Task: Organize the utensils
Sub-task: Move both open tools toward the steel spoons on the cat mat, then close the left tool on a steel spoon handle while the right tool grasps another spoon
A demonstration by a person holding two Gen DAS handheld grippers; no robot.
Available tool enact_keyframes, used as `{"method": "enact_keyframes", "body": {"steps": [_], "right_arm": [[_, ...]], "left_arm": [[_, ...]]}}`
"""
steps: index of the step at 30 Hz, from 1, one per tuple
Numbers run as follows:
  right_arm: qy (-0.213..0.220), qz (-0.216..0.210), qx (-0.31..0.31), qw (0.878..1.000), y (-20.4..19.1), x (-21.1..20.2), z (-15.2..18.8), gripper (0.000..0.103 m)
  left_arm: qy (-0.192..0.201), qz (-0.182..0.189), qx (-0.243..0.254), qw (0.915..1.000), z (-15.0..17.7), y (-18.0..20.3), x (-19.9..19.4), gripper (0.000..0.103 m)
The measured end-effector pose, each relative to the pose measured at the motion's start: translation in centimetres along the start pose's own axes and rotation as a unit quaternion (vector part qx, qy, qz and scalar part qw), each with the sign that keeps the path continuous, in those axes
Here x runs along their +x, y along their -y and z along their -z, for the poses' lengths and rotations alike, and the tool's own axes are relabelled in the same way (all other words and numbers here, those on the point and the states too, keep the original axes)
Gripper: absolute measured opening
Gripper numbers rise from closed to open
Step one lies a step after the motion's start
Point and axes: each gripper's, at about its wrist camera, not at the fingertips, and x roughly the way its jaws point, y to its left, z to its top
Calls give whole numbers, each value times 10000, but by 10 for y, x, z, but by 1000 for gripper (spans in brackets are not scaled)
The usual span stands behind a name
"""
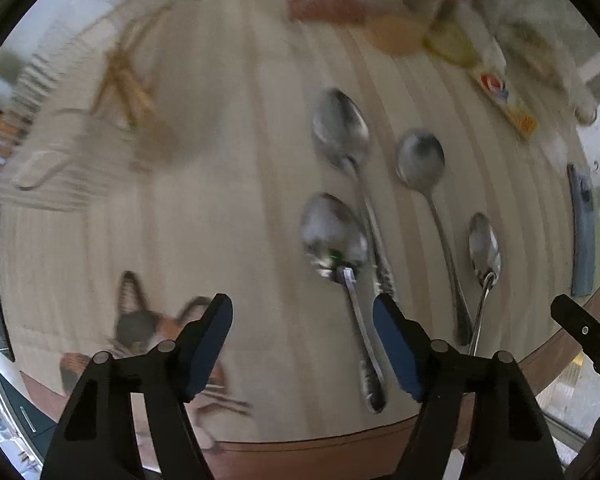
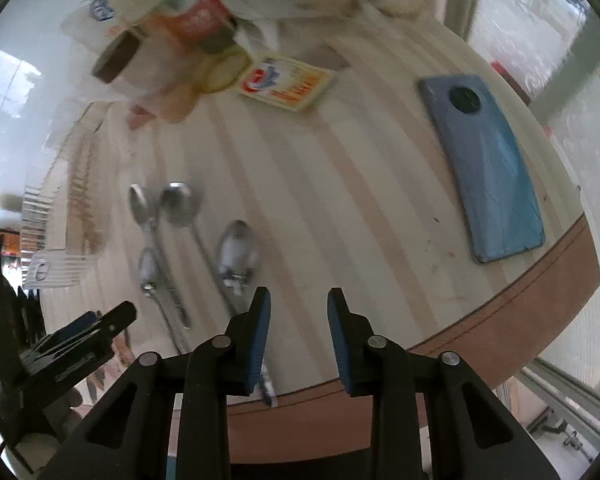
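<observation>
- Four spoons lie on the striped cloth (image 1: 240, 160) of the table (image 1: 340, 452), right of centre in the left wrist view, bowls toward the top of the frame, handles toward the bottom.
- The near spoon (image 1: 332, 236) sits lowest of the left pair; the long spoon (image 1: 340, 128) lies just beside it, their handles touching or crossing, blur hides which.
- A round spoon (image 1: 420, 158) and a small spoon (image 1: 485, 246) lie further right, their handles meeting near the table edge.
- In the right wrist view the same spoons are at left centre, blurred.
- The left gripper (image 1: 302, 348) stands about two-thirds open with nothing between its fingers (image 1: 210, 344); the near spoon's handle runs just inside the right-hand one.
- The right gripper (image 2: 298, 336) has its fingers (image 2: 260, 332) apart by a narrow gap, empty, and a spoon handle passes beside the left-hand one.
- A blue phone (image 2: 488, 168) lies at the right of that view, near the table edge.
- A yellow box (image 2: 288, 82) and blurred packets lie at the top.
- A cat picture (image 1: 140, 324) shows on the cloth, lower left of the left wrist view.
</observation>
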Motion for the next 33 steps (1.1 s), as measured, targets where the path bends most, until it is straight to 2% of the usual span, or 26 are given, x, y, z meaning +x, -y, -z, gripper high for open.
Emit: {"method": "enact_keyframes", "body": {"steps": [1, 3, 4, 5, 7, 8, 9, 14, 20, 25, 27, 29, 33], "right_arm": [[-14, -6, 37, 10000, 6, 2, 1, 31], [-42, -25, 92, 9999, 14, 5, 2, 31], [-55, -36, 105, 9999, 18, 7, 3, 31], [-68, -38, 110, 9999, 21, 7, 3, 31], [-100, -64, 84, 9999, 23, 9, 4, 31], [-114, -73, 59, 9999, 23, 10, 4, 31], [-136, -85, 30, 9999, 22, 11, 4, 31], [-307, -244, -125, 9992, 10, 23, 5, 31], [-399, -389, -561, 9969, -32, 37, 10, 31], [-448, -116, -958, 9943, -66, 56, 13, 32], [-402, 138, -1144, 9925, -76, 59, 17, 25], [-418, 272, -1168, 9919, -79, 64, 19, 7], [-446, 556, -1255, 9895, -75, 65, 26, 7]], "left_arm": [[-53, -9, 12, 10000, -1, 4, 5, 65], [-152, -2, 12, 9999, -5, 10, 14, 52], [-175, -2, 14, 9998, -7, 13, 17, 48], [-100, -29, -4, 9999, -8, 14, 16, 42], [-67, 34, -4, 10000, -12, 17, 16, 28], [-52, 93, -45, 9999, -13, 17, 15, 14], [-40, 8, -49, 10000, -14, 17, 15, 4], [-17, -171, -122, 9998, -2, 4, 14, 4], [-64, -393, -504, 9979, 25, -36, 13, 4], [-149, -419, -729, 9963, 44, -61, 12, 4], [-127, -402, -729, 9965, 46, -64, 11, 4], [-95, -366, -727, 9966, 39, -54, 14, 4], [-51, -293, -736, 9968, 41, -63, 16, 4]]}}
